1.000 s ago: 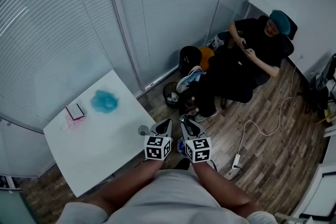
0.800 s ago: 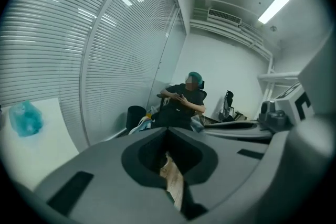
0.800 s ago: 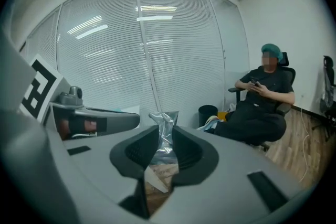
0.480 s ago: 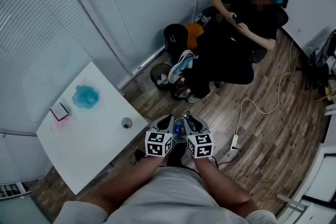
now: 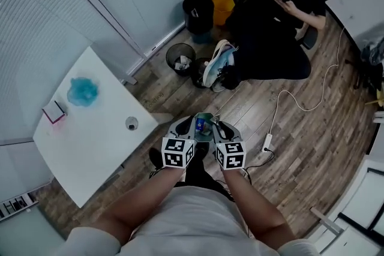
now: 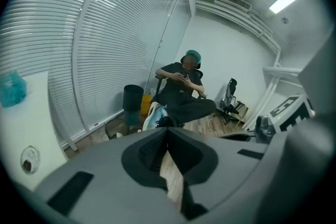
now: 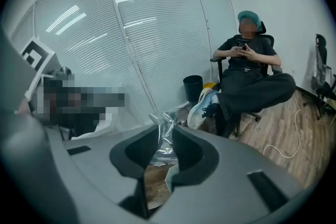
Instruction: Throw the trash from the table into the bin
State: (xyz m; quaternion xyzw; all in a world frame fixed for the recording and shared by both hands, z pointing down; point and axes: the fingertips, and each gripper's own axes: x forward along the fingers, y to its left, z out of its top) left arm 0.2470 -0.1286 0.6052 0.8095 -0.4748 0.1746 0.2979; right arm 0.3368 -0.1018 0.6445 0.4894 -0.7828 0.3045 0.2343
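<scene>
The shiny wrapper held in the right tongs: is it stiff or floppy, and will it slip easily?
Probably floppy and light: the wrapper looks thin and creased where the right tongs pinch it. Its glossy film may slip, so a loose grip could drop it.

A person [image 5: 270, 39] sits near a power strip [image 5: 267, 142] on wooden floor [image 5: 324, 153].

Wrapper [image 7: 163, 119] partly hidden by right gripper [image 7: 167, 131] fingers [image 7: 191, 150]; bin [image 5: 167, 60] contents too small to tell.
</scene>
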